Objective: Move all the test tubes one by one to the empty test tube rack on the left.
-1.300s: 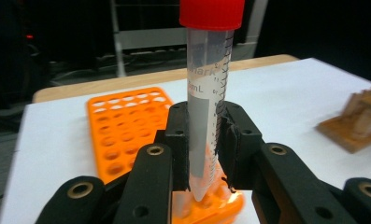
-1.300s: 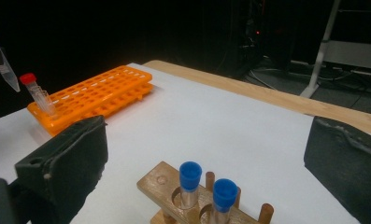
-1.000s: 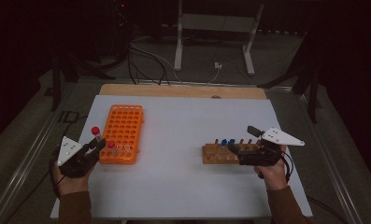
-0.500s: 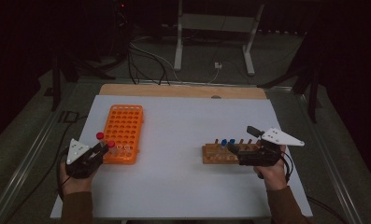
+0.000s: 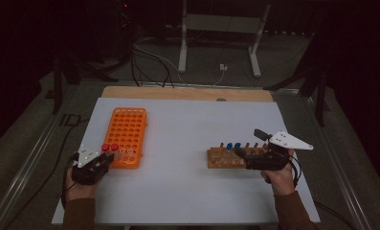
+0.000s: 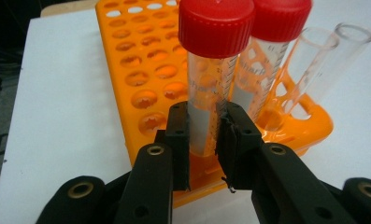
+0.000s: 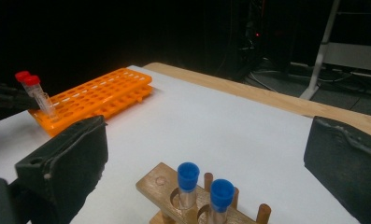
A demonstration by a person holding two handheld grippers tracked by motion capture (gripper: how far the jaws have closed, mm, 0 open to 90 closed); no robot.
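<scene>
My left gripper (image 6: pixel 206 126) is shut on a clear tube with a red cap (image 6: pixel 210 70), held upright at the near corner of the orange rack (image 6: pixel 141 70). The jaws hide the tube's lower end. Beside it in the rack stand a second red-capped tube (image 6: pixel 272 56) and two uncapped clear tubes (image 6: pixel 314 65). From above, the left gripper (image 5: pixel 103 160) sits at the near left corner of the orange rack (image 5: pixel 128 129). My right gripper (image 5: pixel 240 155) stands open at the wooden rack (image 5: pixel 221 160), which holds two blue-capped tubes (image 7: pixel 189 179); nothing is between its jaws.
A white sheet (image 5: pixel 187 191) covers the table, with a wooden edge (image 5: pixel 187 92) along the far side. Cables and a metal stand (image 5: pixel 221 43) lie on the floor beyond. Most holes of the orange rack hold nothing. Wooden pegs (image 7: pixel 262 212) rise from the wooden rack.
The left hand has come down and moved right with the red-capped tube, bringing it to the rack's near corner next to the other red cap. The right hand has not moved.
</scene>
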